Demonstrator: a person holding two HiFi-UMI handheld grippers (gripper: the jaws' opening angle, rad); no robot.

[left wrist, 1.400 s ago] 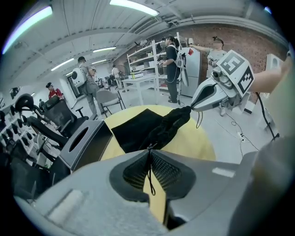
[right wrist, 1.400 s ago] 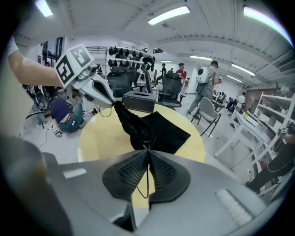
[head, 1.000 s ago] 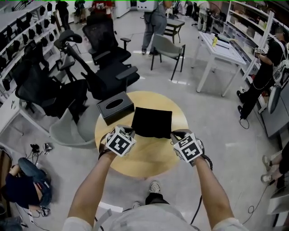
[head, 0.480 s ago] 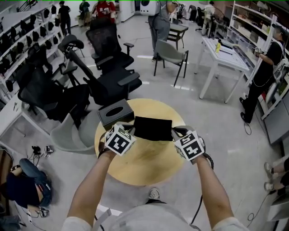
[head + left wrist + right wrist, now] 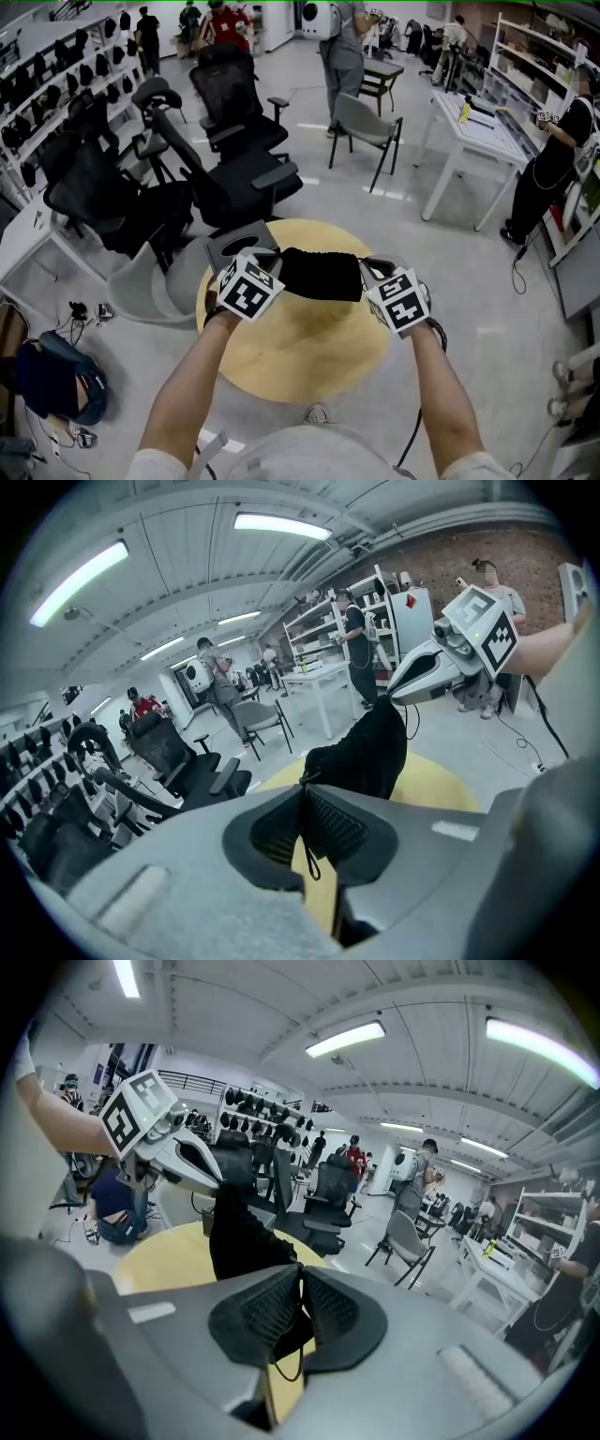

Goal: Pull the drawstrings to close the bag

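Note:
A black drawstring bag [image 5: 322,274] hangs bunched between my two grippers above the round yellow table [image 5: 300,361]. My left gripper [image 5: 275,271] is shut on the drawstring at the bag's left end; a thin black cord [image 5: 310,866] runs out from between its closed pads [image 5: 330,825], and the bag [image 5: 366,757] hangs just beyond. At the bag's right end my right gripper [image 5: 368,273] is shut on the other drawstring, whose loop [image 5: 290,1369] dangles below its pads [image 5: 265,1314]. Behind them the bag [image 5: 239,1237] stretches towards the left gripper [image 5: 201,1162].
A dark tissue box [image 5: 238,247] stands on the table's far left edge, close to the left gripper. Black office chairs [image 5: 234,178] crowd the floor behind the table. A grey chair [image 5: 367,127], white desks [image 5: 483,131] and several people stand farther off.
The bag lay flat and square on the table; it is now lifted off it and gathered into a narrower, bunched shape. Both grippers have risen with it.

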